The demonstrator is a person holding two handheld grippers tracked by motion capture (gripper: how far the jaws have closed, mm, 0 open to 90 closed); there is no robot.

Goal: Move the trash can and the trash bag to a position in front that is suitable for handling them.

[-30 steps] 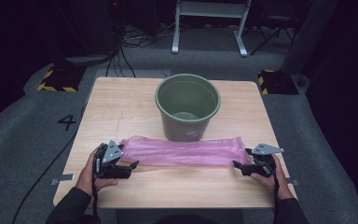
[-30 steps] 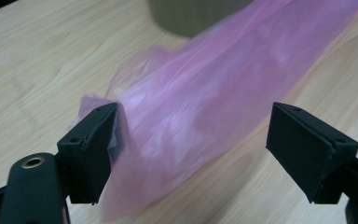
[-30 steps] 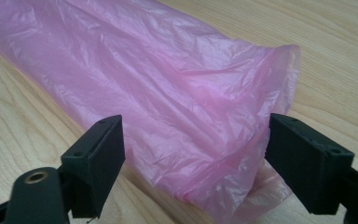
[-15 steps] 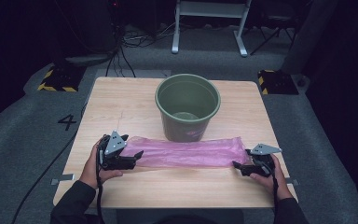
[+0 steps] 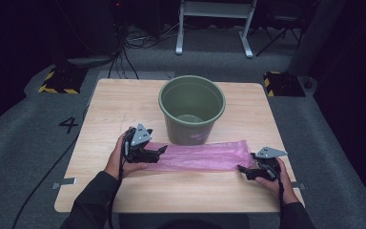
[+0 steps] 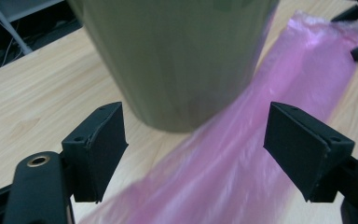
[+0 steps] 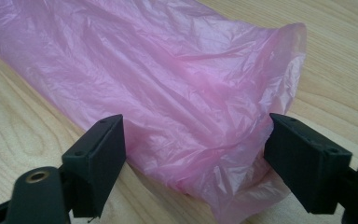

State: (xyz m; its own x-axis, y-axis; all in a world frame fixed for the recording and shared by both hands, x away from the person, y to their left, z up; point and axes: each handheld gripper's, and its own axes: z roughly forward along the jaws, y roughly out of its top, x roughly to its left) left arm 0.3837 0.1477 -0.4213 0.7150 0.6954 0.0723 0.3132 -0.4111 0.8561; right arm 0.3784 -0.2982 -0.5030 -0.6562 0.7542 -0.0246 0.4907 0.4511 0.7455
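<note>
A long, crinkled pink plastic bag [image 5: 198, 156] lies flat across the near half of the pale wooden bench [image 5: 119, 102], stretched left to right just in front of a round, dark green plastic bucket [image 5: 192, 108] that stands upright near the middle. The bag's far edge seems to touch the foot of the bucket, though the left gripper view is too blurred there to be sure. At the bag's left end sits the left gripper [image 5: 162, 149], held in the person's left hand [image 5: 119, 160]; its jaws stand wide apart above the plastic, pointing along the bag with the bucket wall close ahead. At the right end, the right gripper [image 5: 241, 168] hovers low by the bag's open, ruffled mouth, gripped by the right hand [image 5: 279, 181]. Its jaws are also spread, one on each side of the bag's end, with nothing pinched between them. Both sleeves come in from the near edge.
</note>
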